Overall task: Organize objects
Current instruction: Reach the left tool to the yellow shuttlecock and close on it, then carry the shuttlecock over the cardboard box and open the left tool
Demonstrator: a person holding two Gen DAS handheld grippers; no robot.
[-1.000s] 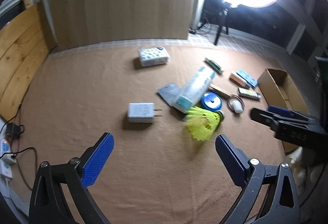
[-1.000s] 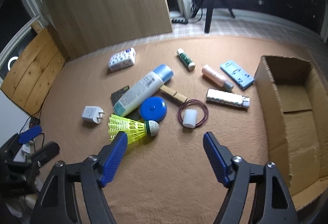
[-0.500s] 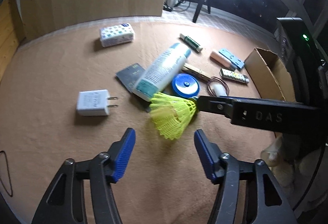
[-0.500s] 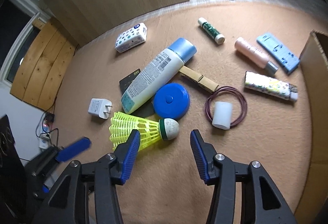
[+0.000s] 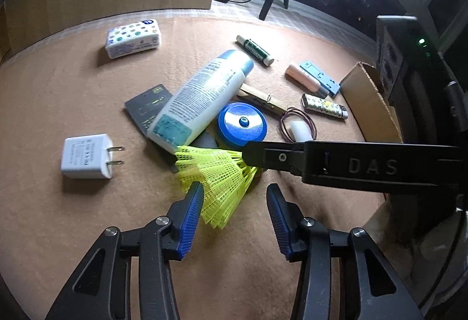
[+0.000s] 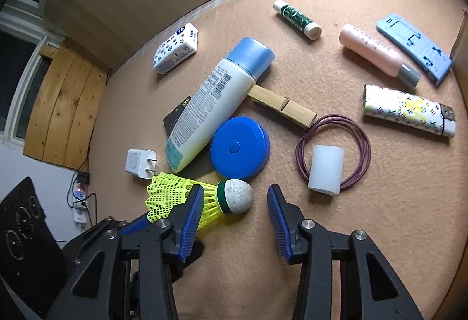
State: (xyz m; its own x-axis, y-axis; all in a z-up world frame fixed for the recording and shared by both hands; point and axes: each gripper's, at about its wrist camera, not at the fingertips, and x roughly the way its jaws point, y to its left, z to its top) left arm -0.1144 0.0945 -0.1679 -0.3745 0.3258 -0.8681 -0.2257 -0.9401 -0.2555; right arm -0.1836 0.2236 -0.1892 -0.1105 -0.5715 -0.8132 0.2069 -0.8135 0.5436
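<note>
A yellow shuttlecock [image 5: 218,178] [image 6: 204,198] with a white cork head lies on the tan mat. My left gripper [image 5: 234,197] is open, its fingers astride the yellow skirt. My right gripper [image 6: 235,198] is open around the cork head; its black finger [image 5: 351,164] crosses the left wrist view. Behind the shuttlecock lie a white bottle with a blue cap [image 6: 218,100], a blue round case [image 6: 239,151], a wooden clothespin [image 6: 282,106] and a white charger plug [image 5: 86,156].
A tissue pack [image 5: 133,37], green tube [image 6: 297,18], pink tube [image 6: 377,52], blue holder [image 6: 414,46], patterned lighter [image 6: 408,113], white cylinder inside a cord ring [image 6: 326,169] and dark card [image 5: 147,107] lie around. A cardboard box [image 5: 368,103] stands at the right.
Both grippers moved closer to the shuttlecock and narrowed their opening. The right gripper now straddles the cork head and the left the skirt.
</note>
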